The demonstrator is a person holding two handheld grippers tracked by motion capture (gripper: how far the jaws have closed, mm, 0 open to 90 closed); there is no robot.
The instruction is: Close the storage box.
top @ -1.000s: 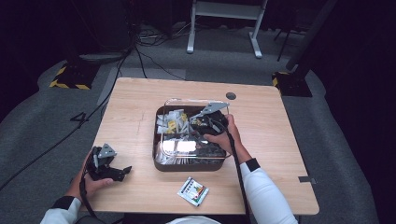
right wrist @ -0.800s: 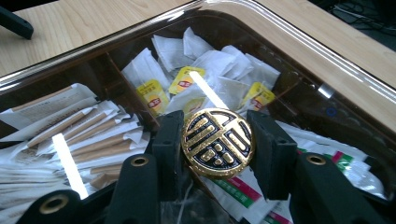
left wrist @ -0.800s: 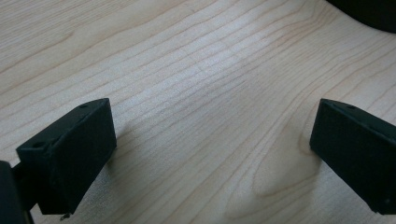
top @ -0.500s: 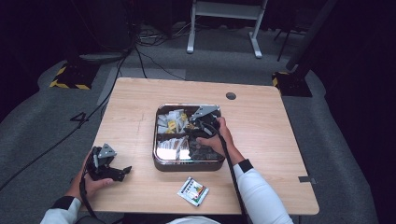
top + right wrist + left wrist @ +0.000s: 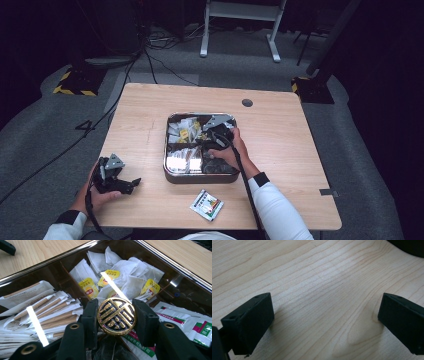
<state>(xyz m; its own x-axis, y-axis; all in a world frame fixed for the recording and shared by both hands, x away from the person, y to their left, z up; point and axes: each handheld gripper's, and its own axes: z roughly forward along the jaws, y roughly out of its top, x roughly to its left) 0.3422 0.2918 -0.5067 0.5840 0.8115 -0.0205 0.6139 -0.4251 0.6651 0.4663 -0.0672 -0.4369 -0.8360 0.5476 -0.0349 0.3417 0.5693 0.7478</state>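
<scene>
High view, worktop: pale wood-grain worktop (image 5: 150, 115), the person's forearms coming in from the near edge.
High view, box: square compartmented box with a dark interior and a shiny metal rim (image 5: 167, 150) at the middle of the worktop, under a clear lid with glare on it.
High view, right gripper: right gripper (image 5: 218, 136) over the box's right half, the hand wrapped round it; what the fingers hold is too small to tell here.
High view, left gripper: left gripper (image 5: 131, 183) resting on bare wood near the front left, well apart from the box.
High view, loose item: small green-and-white printed sachet (image 5: 206, 205) flat on the worktop just in front of the box.
Left gripper view, fingers: two black fingers (image 5: 249, 320) spread wide, nothing between them, bare wood beneath.
Right gripper view, knob: round gold knob with a dark embossed emblem (image 5: 116, 316), sitting squarely between the two black fingers (image 5: 90, 320).
Right gripper view, grip: fingers about half closed, one pad pressed to each side of the knob, the disc face turned toward the camera.
Right gripper view, under the lid: white tea bags with yellow tags (image 5: 117, 277) in the far compartment, brown-and-white paper stick sachets (image 5: 42, 310) at left, green-and-white packets (image 5: 185, 320) at right.
</scene>
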